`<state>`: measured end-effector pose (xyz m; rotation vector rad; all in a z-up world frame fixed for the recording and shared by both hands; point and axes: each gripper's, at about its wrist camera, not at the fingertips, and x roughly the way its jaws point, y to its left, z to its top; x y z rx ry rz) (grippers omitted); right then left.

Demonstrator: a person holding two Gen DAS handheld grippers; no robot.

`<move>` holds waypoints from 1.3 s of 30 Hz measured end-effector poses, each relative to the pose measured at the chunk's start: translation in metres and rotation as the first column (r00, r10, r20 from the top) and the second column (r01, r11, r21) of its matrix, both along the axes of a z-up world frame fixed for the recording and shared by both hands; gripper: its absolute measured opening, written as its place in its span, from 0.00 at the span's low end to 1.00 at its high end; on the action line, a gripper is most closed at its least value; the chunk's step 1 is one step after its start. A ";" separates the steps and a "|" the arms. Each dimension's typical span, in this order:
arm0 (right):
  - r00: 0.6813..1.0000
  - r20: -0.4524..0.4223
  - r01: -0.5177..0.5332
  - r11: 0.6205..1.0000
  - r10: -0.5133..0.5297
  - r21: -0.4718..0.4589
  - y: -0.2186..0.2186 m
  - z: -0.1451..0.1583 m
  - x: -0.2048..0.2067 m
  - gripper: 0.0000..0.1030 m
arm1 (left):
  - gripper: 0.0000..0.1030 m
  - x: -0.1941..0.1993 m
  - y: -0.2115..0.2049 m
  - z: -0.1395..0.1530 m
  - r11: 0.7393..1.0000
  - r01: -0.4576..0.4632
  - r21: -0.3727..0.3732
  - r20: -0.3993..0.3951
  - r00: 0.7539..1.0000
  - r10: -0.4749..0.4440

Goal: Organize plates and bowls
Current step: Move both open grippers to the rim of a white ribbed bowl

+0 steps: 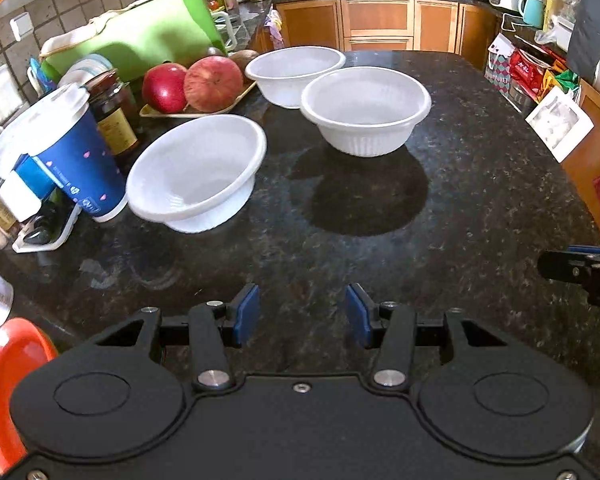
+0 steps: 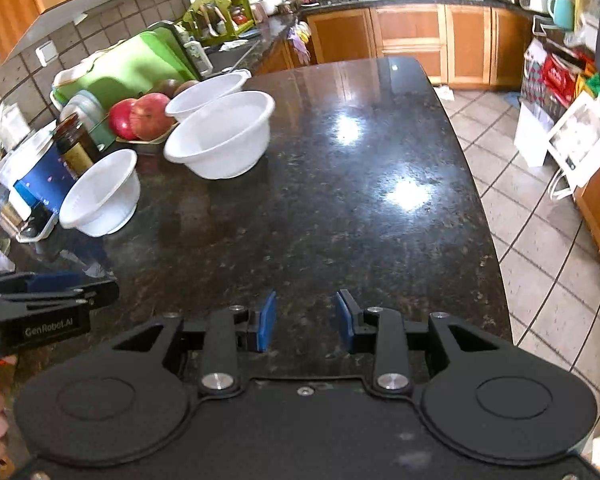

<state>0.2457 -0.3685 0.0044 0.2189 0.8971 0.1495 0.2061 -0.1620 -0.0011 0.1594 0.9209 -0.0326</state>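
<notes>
Both hand-held grippers hang over the dark tabletop [image 1: 460, 200]: the left hand-held gripper [image 1: 302, 314] and the right hand-held gripper [image 2: 306, 320] each have jaws apart, nothing between. Beyond, 3 white bowls stand upright: nearest bowl [image 1: 198, 168], middle bowl [image 1: 366, 108], farthest bowl [image 1: 294, 72] beside 2 apples [image 1: 212, 84].

Three bowls are set on the counter [image 1: 460, 200]: the nearest bowl [image 1: 198, 172] at the left beside a cup [image 1: 74, 152]; the middle bowl [image 1: 366, 110] further back; the far bowl [image 1: 294, 74] behind it, beside a fruit tray [image 1: 196, 111].
</notes>
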 end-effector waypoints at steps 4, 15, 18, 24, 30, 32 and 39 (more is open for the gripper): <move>1.000 -0.003 0.006 1.000 -0.006 -0.009 -0.003 0.004 0.007 0.34 | 0.54 0.003 -0.004 0.006 1.000 0.001 -0.008 0.017 1.000 -0.001; 0.994 0.110 0.020 0.999 -0.017 -0.029 -0.004 0.063 0.039 0.41 | 0.54 0.039 0.001 0.057 0.996 -0.002 -0.086 0.114 0.993 0.012; 0.983 0.177 0.052 0.998 -0.046 -0.032 -0.005 0.084 0.050 0.50 | 0.54 0.051 0.005 0.076 0.991 0.011 -0.131 0.133 0.991 0.007; 0.939 0.302 0.181 0.983 -0.165 -0.026 -0.012 0.111 0.070 0.62 | 0.60 0.067 0.004 0.094 0.993 -0.002 -0.118 0.214 0.976 0.027; 0.952 0.279 0.124 0.992 -0.128 0.034 -0.014 0.106 0.099 0.62 | 0.60 0.093 0.000 0.083 0.990 0.013 -0.141 0.200 0.980 0.016; 0.962 0.248 0.112 0.993 -0.118 0.038 -0.011 0.101 0.112 0.62 | 0.60 0.103 -0.002 0.076 0.987 0.016 -0.158 0.179 0.984 0.013; 0.988 0.154 0.027 0.997 -0.015 -0.078 0.017 0.068 0.157 0.54 | 0.59 0.133 -0.006 0.059 0.988 0.001 -0.155 0.114 0.993 0.016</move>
